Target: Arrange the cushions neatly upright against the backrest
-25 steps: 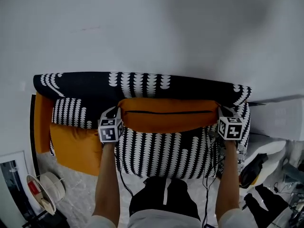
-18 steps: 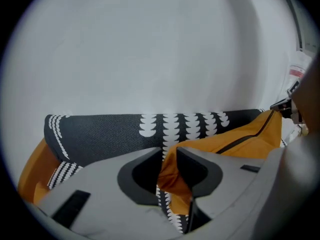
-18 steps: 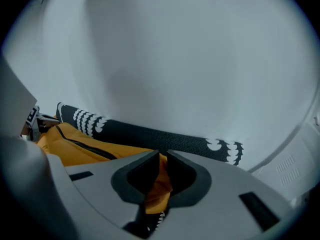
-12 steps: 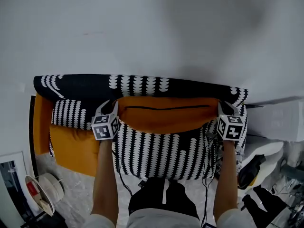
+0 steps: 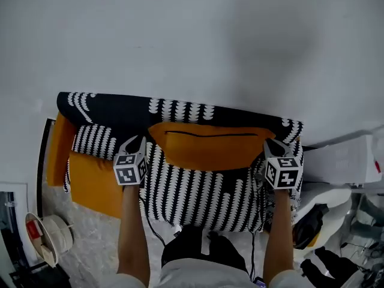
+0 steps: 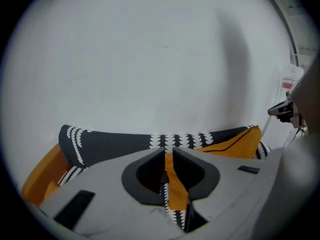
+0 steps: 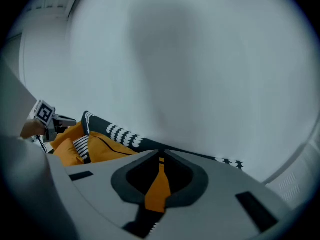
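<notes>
Orange cushion [image 5: 210,150] stands on its long edge against the sofa backrest [image 5: 114,108], from abt the middle of the sofa to near its right end, dark zip line [image 5: 210,135] along the top, lower edge on the b/w patterned seat [image 5: 198,200]. L gripper [image 5: 137,141] is at the cushion's left end, R gripper [image 5: 271,144] at its right end, both arms reaching fwd over the seat's front edge. L jaws are closing w/ a fold of the orange fabric between them; the fabric lies along one jaw and a thin dark gap shows by the other, so not pinched tight. R jaws are clamped on a strip of the same cushion's fabric, which fills the gap between them. A 2nd orange cushion [image 5: 93,183] lies flat at the seat's left front corner, partly over the edge, well apart from the held one. A small patterned cushion [image 5: 93,141] sits behind it near the backrest, and more orange [image 5: 57,146] shows at the sofa's left end. Plain white wall [image 5: 192,35] behind the backrest.
</notes>
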A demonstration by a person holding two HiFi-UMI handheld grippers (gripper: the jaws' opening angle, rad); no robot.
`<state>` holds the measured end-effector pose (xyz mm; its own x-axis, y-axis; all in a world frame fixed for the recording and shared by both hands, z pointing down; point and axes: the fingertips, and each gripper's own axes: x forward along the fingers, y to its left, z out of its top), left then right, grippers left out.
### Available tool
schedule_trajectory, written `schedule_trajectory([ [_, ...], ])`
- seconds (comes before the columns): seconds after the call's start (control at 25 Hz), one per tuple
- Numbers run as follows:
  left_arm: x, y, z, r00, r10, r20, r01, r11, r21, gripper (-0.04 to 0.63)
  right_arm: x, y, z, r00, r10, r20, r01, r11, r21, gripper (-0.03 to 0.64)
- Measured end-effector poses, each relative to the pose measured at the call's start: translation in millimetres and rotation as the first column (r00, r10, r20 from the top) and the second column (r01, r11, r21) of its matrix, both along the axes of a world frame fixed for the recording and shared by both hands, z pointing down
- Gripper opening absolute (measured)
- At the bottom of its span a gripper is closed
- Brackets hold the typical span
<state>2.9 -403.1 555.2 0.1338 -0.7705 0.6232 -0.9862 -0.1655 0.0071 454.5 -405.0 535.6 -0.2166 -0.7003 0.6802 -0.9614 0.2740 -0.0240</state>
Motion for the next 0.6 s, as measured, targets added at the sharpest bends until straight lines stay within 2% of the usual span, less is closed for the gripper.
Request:
schedule_trajectory([
  [0.12, 3.3, 27.6, -28.5, 1.000, -0.005, 0.002, 0.005, 0.999, 0.040, 0.060, -17.2, 16.7, -31.1, 0.999, -0.034, 0.019, 0.033, 0.998, 0.044, 0.003],
  [0.36, 6.3, 103.2, -94.4, 1.000, -0.013, 0.005, 0.012, 0.992, 0.123, 0.035, -59.1, 58.6, -99.6, 0.987, -0.157, 0.034, 0.150, 0.978, 0.145, 0.003],
  [0.44, 3.5, 131.2, -115.5, 0.999, -0.038, 0.008, 0.036, 0.987, 0.156, 0.014, -71.4, 74.7, -120.3, 0.979, -0.202, 0.027, 0.194, 0.965, 0.177, 0.003],
  [0.6, -5.3, 187.1, -152.5, 0.994, -0.104, 0.018, 0.098, 0.973, 0.209, 0.014, -94.3, 108.4, -154.5, 0.959, -0.281, 0.041, 0.265, 0.938, 0.223, 0.003],
])
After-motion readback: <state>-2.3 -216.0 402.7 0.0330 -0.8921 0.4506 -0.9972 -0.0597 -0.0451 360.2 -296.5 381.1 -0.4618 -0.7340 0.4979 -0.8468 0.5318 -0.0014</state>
